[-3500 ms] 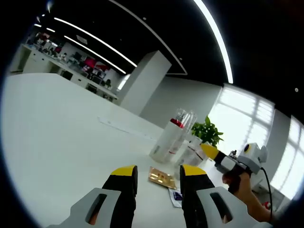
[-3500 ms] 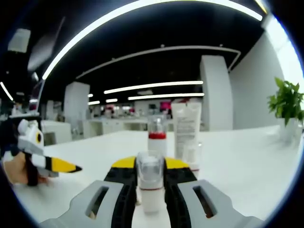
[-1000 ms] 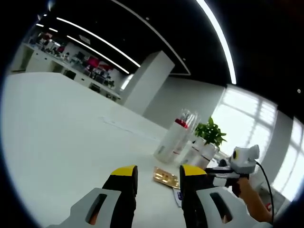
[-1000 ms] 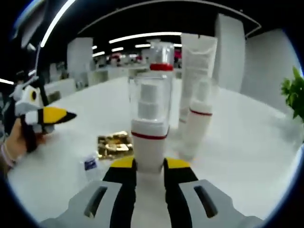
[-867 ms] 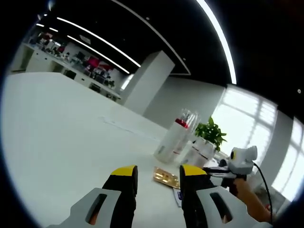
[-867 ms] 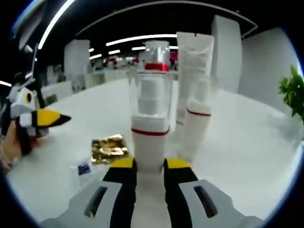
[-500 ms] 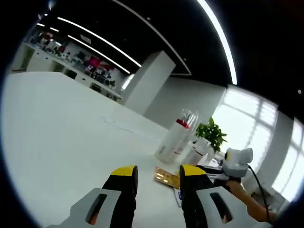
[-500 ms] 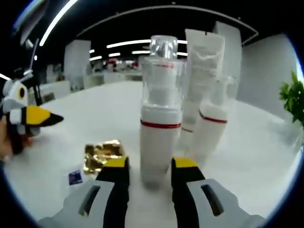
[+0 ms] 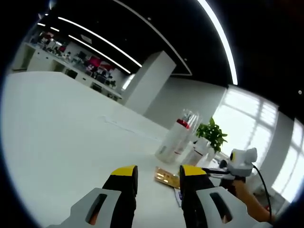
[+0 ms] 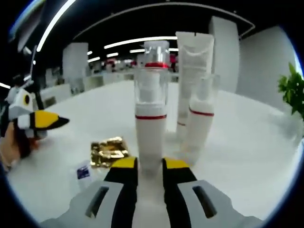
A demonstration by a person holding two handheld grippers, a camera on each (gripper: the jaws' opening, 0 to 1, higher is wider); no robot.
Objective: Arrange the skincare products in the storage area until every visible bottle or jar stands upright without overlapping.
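Observation:
A white pump bottle (image 10: 151, 130) with a clear cap and a red ring stands upright on the white table (image 10: 247, 156). My right gripper (image 10: 149, 165) is shut on its base. Directly behind it rises a taller bottle with a red collar (image 10: 156, 54). To the right stand a second ringed bottle (image 10: 199, 126) and a white tube (image 10: 192, 71), close together. In the left gripper view the same cluster (image 9: 178, 140) stands ahead. My left gripper (image 9: 158, 172) hovers open and holds nothing.
A gold sachet (image 10: 108, 151) and a small white sachet with a blue mark (image 10: 84, 172) lie flat left of the bottles. The left gripper (image 10: 40, 119), held by a hand, is further left. A potted plant (image 10: 292, 90) stands at the far right.
Half a second ago the right jaws stood wide apart around the pump bottle. They are now narrower at its base, and the camera has backed off slightly. The left gripper has hardly moved.

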